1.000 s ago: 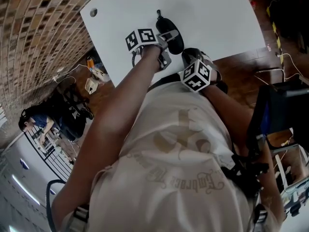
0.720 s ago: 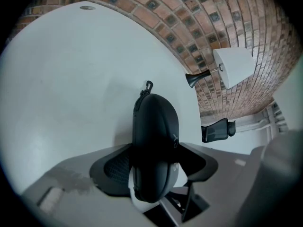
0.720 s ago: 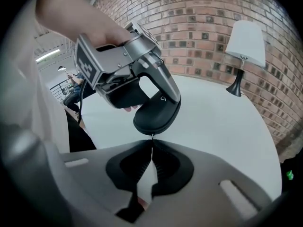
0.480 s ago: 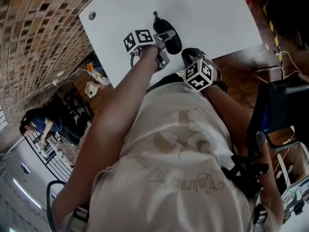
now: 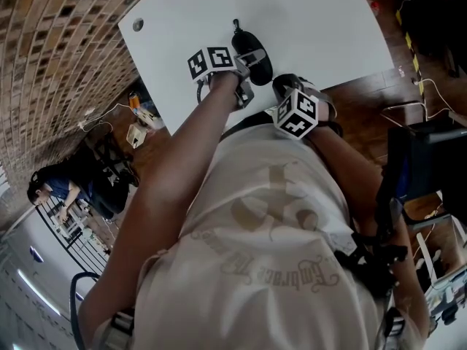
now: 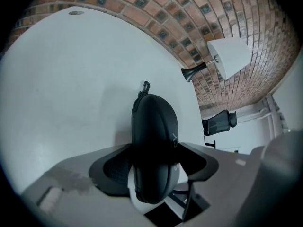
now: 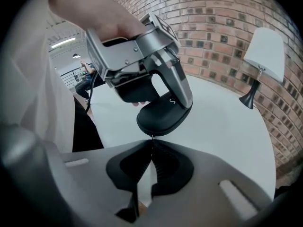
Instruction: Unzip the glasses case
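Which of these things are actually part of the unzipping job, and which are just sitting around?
In the job: glasses case, clamped by the left gripper; its zip pull, pinched by the right gripper.

Just lying about: table lamp; office chair beyond the white table; cable hole in it.

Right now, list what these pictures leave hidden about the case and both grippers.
- Zip pull: in the right gripper view it is too small, at the right gripper's shut tips, to tell if it is pinched.
- Zip seam: in the left gripper view it is black on black, and the left gripper clamps the case across it. Open or closed is unclear.
- Right gripper's tips: in the head view they are hidden under its marker cube.
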Demonstrator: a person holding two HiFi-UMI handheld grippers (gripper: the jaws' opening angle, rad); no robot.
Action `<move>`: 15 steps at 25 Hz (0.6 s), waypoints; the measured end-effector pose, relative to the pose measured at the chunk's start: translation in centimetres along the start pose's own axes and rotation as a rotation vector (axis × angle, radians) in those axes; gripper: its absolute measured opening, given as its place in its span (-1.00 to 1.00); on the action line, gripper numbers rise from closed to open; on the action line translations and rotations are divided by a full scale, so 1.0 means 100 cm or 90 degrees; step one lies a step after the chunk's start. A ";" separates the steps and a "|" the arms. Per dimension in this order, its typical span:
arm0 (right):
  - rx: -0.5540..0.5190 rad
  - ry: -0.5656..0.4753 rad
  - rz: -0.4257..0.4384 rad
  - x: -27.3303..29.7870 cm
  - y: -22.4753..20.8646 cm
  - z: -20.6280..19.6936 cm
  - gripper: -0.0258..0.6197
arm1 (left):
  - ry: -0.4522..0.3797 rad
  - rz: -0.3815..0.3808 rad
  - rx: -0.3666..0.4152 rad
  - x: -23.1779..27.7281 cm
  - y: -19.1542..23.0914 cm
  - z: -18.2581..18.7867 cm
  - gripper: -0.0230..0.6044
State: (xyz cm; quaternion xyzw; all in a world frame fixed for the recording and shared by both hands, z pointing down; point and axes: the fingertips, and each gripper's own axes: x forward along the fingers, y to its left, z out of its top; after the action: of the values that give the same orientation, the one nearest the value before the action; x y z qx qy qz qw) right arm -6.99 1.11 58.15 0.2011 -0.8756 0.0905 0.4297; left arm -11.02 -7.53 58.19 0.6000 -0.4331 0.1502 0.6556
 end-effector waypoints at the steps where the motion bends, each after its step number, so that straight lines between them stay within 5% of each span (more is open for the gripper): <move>1: -0.007 0.007 0.006 -0.001 0.003 -0.001 -0.89 | 0.005 0.004 0.016 0.000 -0.001 -0.003 0.12; 8: -0.047 0.037 0.042 0.000 0.016 -0.007 -0.89 | 0.026 0.044 0.083 0.000 -0.001 -0.016 0.26; 15: -0.056 0.038 0.054 -0.001 0.018 -0.005 -0.89 | 0.019 0.063 0.097 -0.004 0.000 -0.015 0.10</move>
State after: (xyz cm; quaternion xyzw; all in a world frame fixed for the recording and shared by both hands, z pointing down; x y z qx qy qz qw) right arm -7.38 2.91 58.39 0.1416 -0.8734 0.0759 0.4598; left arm -10.70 -6.07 58.04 0.6234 -0.4401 0.2238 0.6063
